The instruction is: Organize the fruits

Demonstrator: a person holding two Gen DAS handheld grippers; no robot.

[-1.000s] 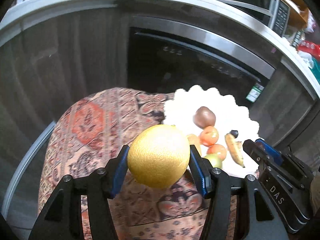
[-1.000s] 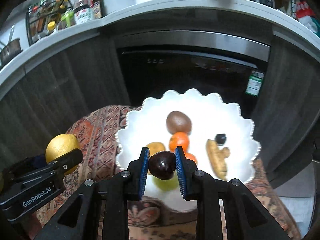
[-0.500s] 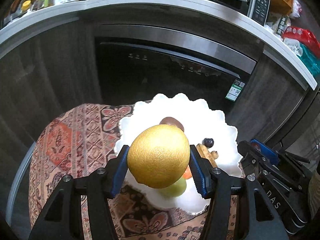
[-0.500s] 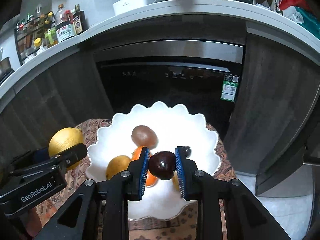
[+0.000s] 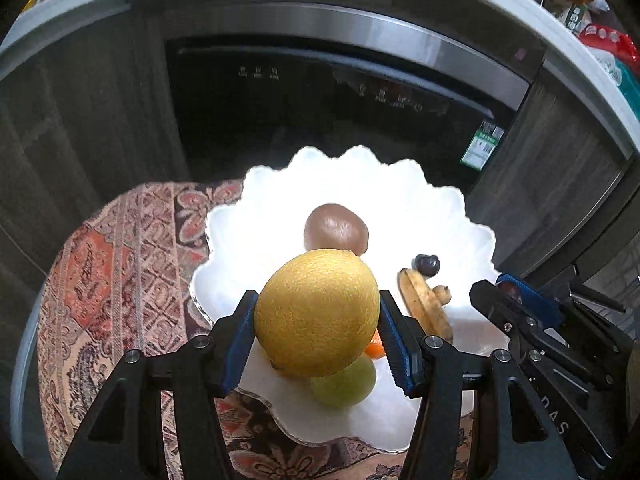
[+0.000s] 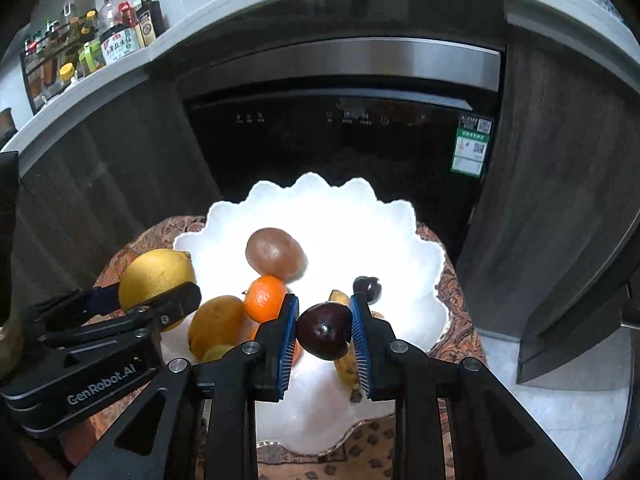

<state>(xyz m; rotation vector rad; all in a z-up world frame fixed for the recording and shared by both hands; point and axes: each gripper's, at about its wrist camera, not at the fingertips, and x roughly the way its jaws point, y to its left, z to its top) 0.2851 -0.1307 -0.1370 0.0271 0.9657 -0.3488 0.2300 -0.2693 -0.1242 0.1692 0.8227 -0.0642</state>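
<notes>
My left gripper (image 5: 316, 300) carries a big yellow lemon (image 5: 316, 312) between its blue pads, just above the near left part of the white scalloped plate (image 5: 280, 200); its jaws are opening, though the pads still touch the lemon. My right gripper (image 6: 324, 308) is shut on a dark plum (image 6: 324, 330) over the plate's (image 6: 340, 208) near middle. On the plate lie a brown kiwi (image 6: 274, 254), a mandarin (image 6: 264, 296), a yellow-orange fruit (image 6: 216, 324), a green fruit (image 5: 344, 384), a small banana (image 5: 424, 312) and a dark cherry (image 6: 368, 286).
The plate rests on a small round table under a red patterned cloth (image 5: 120, 280). Close behind stands a black appliance door (image 5: 320, 120) set in dark wood cabinets. Bottles (image 6: 100, 40) line the counter above. Pale floor tile (image 6: 560, 400) shows at the right.
Both grippers have moved in over the plate with their fruit still gripped; the plate now lies right under the lemon and the plum.
</notes>
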